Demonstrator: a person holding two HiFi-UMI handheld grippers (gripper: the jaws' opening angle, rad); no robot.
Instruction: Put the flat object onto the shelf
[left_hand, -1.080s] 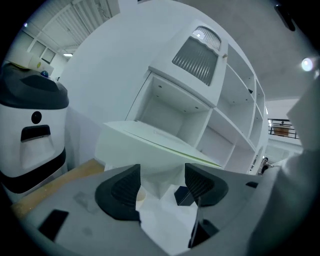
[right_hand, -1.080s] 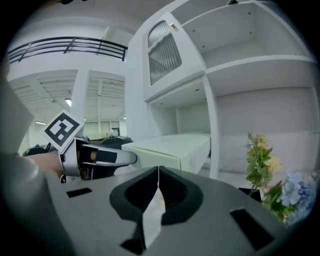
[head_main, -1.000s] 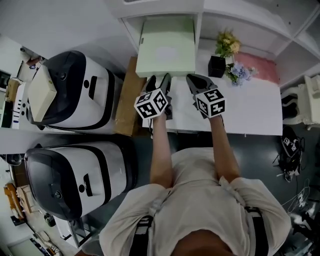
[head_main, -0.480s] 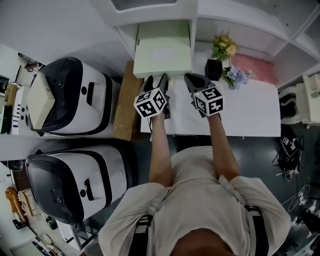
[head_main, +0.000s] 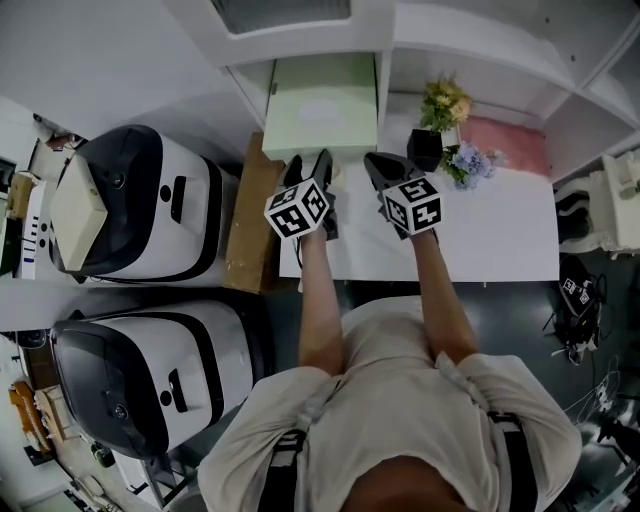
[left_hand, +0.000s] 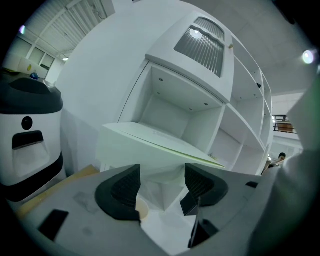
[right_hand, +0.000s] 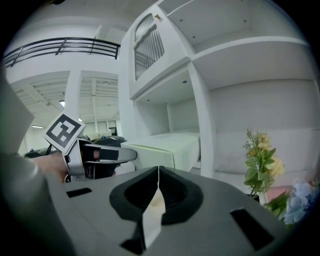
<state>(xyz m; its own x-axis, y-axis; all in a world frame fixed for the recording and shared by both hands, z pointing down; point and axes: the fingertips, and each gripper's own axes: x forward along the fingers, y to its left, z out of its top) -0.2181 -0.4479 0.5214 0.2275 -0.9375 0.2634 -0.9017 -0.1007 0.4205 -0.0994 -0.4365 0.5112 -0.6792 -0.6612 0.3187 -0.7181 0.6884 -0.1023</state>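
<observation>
Head view: flat green box (head_main: 322, 105) lies in the shelf (head_main: 386, 75) (edge overhanging); left tool (head_main: 308, 165) released, right tool (head_main: 374, 163) clenched empty.

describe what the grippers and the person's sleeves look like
The left gripper and right gripper have grey bodies and black ribbed pads; each carries a white cube with black square markers. The person wears a pale short-sleeved shirt with dark straps, forearms bare.

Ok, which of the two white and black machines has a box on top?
The farther machine, beside the shelf; a cream box lies on it. The nearer machine carries none.
</observation>
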